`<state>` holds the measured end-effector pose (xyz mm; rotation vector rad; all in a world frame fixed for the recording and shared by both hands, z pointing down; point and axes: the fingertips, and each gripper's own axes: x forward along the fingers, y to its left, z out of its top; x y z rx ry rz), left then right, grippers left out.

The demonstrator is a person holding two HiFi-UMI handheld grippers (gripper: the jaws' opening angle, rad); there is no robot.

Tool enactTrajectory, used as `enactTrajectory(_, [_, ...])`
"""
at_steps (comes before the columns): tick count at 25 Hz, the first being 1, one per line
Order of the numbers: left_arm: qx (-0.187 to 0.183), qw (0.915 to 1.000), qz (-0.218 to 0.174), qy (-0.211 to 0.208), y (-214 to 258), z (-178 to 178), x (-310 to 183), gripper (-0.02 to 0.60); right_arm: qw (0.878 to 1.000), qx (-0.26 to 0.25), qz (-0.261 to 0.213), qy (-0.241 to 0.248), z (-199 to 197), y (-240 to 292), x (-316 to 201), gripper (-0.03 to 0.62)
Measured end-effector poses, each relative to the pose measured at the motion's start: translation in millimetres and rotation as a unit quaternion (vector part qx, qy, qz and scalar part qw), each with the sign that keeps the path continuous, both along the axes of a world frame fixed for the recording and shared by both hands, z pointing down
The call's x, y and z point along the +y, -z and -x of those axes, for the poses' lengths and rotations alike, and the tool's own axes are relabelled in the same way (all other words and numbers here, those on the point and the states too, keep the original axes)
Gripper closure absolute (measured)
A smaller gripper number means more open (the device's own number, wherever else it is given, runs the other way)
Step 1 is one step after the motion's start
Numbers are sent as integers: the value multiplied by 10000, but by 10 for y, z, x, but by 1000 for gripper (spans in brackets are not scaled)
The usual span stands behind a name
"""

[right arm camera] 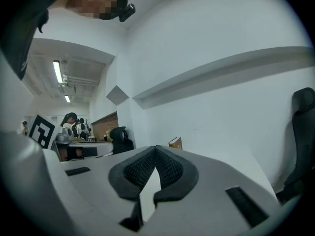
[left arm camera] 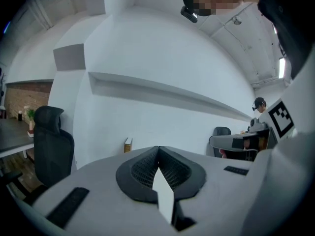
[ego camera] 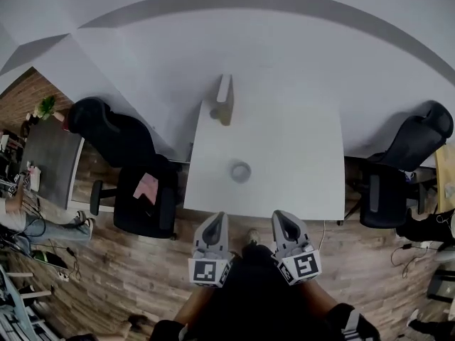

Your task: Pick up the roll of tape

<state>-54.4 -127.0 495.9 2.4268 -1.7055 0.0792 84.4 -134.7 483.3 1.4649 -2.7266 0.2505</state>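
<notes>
The roll of tape (ego camera: 240, 171) lies flat on the white table (ego camera: 298, 155), a little nearer the front edge than the middle. My left gripper (ego camera: 217, 217) and right gripper (ego camera: 279, 215) hover side by side just off that front edge, both pointing at the table. The tape sits ahead of them, between their lines. Both pairs of jaws are shut with nothing in them. In the left gripper view the left gripper (left arm camera: 158, 149) has its tips touching; in the right gripper view the right gripper (right arm camera: 155, 148) shows the same. The jaws hide the tape in both gripper views.
A small tan box (ego camera: 225, 101) stands upright at the table's far edge by the white wall; the box (left arm camera: 128, 144) (right arm camera: 175, 142) shows in both gripper views. Black office chairs flank the table, left (ego camera: 146, 194) and right (ego camera: 398, 172). A grey desk (ego camera: 48, 163) stands far left.
</notes>
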Motion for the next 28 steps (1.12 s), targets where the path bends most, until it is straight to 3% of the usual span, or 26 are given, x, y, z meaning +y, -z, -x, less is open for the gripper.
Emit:
enactTrajectory(7, [60, 9988, 459, 126, -274, -107, -419, 558, 9999, -2, 111, 124, -106, -71, -458, 580])
enactTrajectory(19, [-131, 9953, 945, -135, -797, -28, -1263, 558, 9993, 146, 358, 8, 33, -330, -1115, 580])
enactTrajectory(24, [37, 9936, 1100, -246, -1064, 35, -1647, 557, 9986, 208, 466, -120, 132, -450, -1471, 580])
enactTrajectory(28, [207, 9879, 1507, -310, -1397, 75, -1846, 555, 9976, 253, 615, -186, 215, -540, -1688, 580])
